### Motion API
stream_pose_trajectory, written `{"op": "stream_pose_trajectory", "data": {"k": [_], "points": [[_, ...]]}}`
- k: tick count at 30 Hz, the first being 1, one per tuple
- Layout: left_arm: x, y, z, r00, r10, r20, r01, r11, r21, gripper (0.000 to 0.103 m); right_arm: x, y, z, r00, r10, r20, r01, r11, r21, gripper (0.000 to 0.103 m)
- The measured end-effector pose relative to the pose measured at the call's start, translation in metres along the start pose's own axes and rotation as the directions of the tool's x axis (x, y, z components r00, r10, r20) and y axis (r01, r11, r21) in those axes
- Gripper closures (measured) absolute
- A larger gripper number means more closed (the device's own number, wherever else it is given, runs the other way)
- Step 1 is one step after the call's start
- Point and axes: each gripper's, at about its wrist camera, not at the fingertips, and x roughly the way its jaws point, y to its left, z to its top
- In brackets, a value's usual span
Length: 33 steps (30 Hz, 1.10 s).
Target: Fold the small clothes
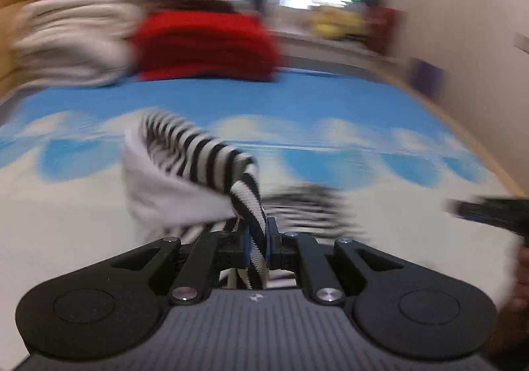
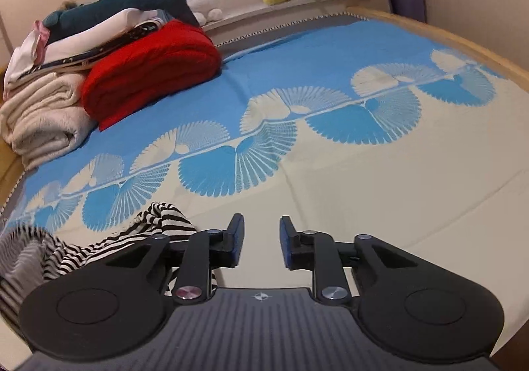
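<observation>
Bed point(image 2: 380, 172) w/ blue-and-cream fan-print cover. On it: red folded blanket point(image 2: 152, 70) next to cream folded blankets point(image 2: 43, 116) at far left; striped garment point(image 2: 132, 239) at near edge.

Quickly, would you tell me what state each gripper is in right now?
Left gripper: shut on the striped garment.
Right gripper: open, nothing between its jaws.

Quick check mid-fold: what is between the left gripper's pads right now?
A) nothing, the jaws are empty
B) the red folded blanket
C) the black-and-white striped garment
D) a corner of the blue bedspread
C: in the left wrist view the left gripper is closed on a fold of the striped garment, which trails out over the bedspread.
</observation>
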Motion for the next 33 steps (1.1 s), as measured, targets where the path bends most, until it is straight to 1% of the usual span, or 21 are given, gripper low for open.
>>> {"op": "stream_pose_trajectory", "data": {"k": [2, 4, 5, 6, 7, 8, 9, 10, 12, 15, 16, 17, 19, 21, 23, 26, 27, 28, 29, 31, 33], "points": [[0.015, -0.044, -0.006, 0.991, -0.126, -0.036, 0.128, 0.990, 0.056, 0.095, 0.001, -0.005, 0.001, 1.000, 0.009, -0.003, -0.009, 1.000, 0.011, 0.080], [0.037, -0.087, -0.024, 0.966, -0.231, -0.119, 0.246, 0.959, 0.139, 0.093, 0.001, -0.009, 0.002, 1.000, 0.019, 0.001, -0.019, 1.000, 0.018, 0.080], [0.050, -0.102, -0.033, 0.942, -0.273, -0.195, 0.305, 0.939, 0.159, 0.091, 0.002, -0.011, 0.003, 1.000, 0.026, 0.001, -0.026, 0.999, 0.026, 0.080], [0.067, -0.112, -0.044, 0.893, -0.324, -0.313, 0.382, 0.913, 0.144, 0.091, 0.002, -0.013, 0.005, 0.999, 0.033, 0.001, -0.033, 0.999, 0.036, 0.079], [0.076, -0.115, -0.050, 0.856, -0.350, -0.381, 0.419, 0.901, 0.114, 0.091, 0.004, -0.014, 0.006, 0.999, 0.044, -0.001, -0.044, 0.998, 0.045, 0.079], [0.078, -0.112, -0.051, 0.845, -0.354, -0.402, 0.423, 0.901, 0.097, 0.090, 0.006, -0.015, 0.007, 0.999, 0.052, -0.005, -0.052, 0.997, 0.049, 0.078], [0.073, -0.104, -0.048, 0.849, -0.359, -0.387, 0.423, 0.901, 0.092, 0.086, 0.008, -0.015, 0.007, 0.998, 0.060, -0.011, -0.060, 0.997, 0.047, 0.078], [0.065, -0.094, -0.044, 0.855, -0.368, -0.364, 0.427, 0.899, 0.093, 0.075, 0.011, -0.013, 0.008, 0.998, 0.067, -0.019, -0.067, 0.997, 0.042, 0.078], [0.049, -0.063, -0.031, 0.879, -0.365, -0.308, 0.410, 0.907, 0.094, 0.063, 0.018, -0.008, 0.007, 0.995, 0.091, -0.040, -0.089, 0.995, 0.037, 0.078], [0.031, -0.019, -0.021, 0.920, -0.278, -0.275, 0.320, 0.940, 0.120, 0.059, 0.034, 0.004, 0.006, 0.982, 0.159, -0.105, -0.154, 0.987, 0.054, 0.077], [0.029, -0.007, -0.018, 0.931, -0.241, -0.273, 0.284, 0.950, 0.130, 0.052, 0.040, 0.009, 0.005, 0.976, 0.179, -0.127, -0.172, 0.983, 0.064, 0.074], [0.030, 0.005, -0.016, 0.941, -0.200, -0.274, 0.245, 0.959, 0.140, 0.048, 0.047, 0.014, 0.004, 0.969, 0.197, -0.151, -0.188, 0.979, 0.073, 0.067], [0.032, 0.028, -0.018, 0.948, -0.155, -0.278, 0.195, 0.973, 0.124, 0.035, 0.062, 0.026, 0.001, 0.955, 0.220, -0.199, -0.207, 0.975, 0.084, 0.060], [0.042, 0.045, -0.021, 0.942, -0.166, -0.292, 0.190, 0.980, 0.054, 0.027, 0.077, 0.038, -0.002, 0.947, 0.223, -0.232, -0.207, 0.974, 0.095, 0.058], [0.048, 0.063, -0.031, 0.931, -0.212, -0.296, 0.206, 0.977, -0.054, 0.020, 0.091, 0.046, -0.004, 0.942, 0.220, -0.254, -0.198, 0.974, 0.109, 0.055], [0.065, 0.080, -0.050, 0.895, -0.238, -0.377, 0.168, 0.963, -0.209, 0.020, 0.112, 0.050, -0.011, 0.935, 0.200, -0.293, -0.163, 0.976, 0.146, 0.057], [0.062, 0.083, -0.053, 0.884, -0.280, -0.375, 0.180, 0.943, -0.281, 0.020, 0.118, 0.051, -0.013, 0.930, 0.207, -0.305, -0.163, 0.973, 0.164, 0.064], [0.065, 0.084, -0.053, 0.872, -0.315, -0.374, 0.202, 0.929, -0.309, 0.020, 0.122, 0.052, -0.014, 0.925, 0.223, -0.309, -0.174, 0.968, 0.178, 0.088], [0.067, 0.083, -0.052, 0.865, -0.327, -0.380, 0.217, 0.928, -0.303, 0.020, 0.124, 0.055, -0.014, 0.924, 0.238, -0.300, -0.189, 0.965, 0.184, 0.094], [0.067, 0.080, -0.052, 0.877, -0.285, -0.387, 0.200, 0.949, -0.245, 0.020, 0.113, 0.056, -0.005, 0.938, 0.283, -0.203, -0.238, 0.946, 0.218, 0.097], [0.072, 0.076, -0.055, 0.872, -0.263, -0.413, 0.196, 0.960, -0.198, 0.025, 0.095, 0.049, 0.007, 0.929, 0.367, -0.055, -0.340, 0.900, 0.274, 0.098]]}}
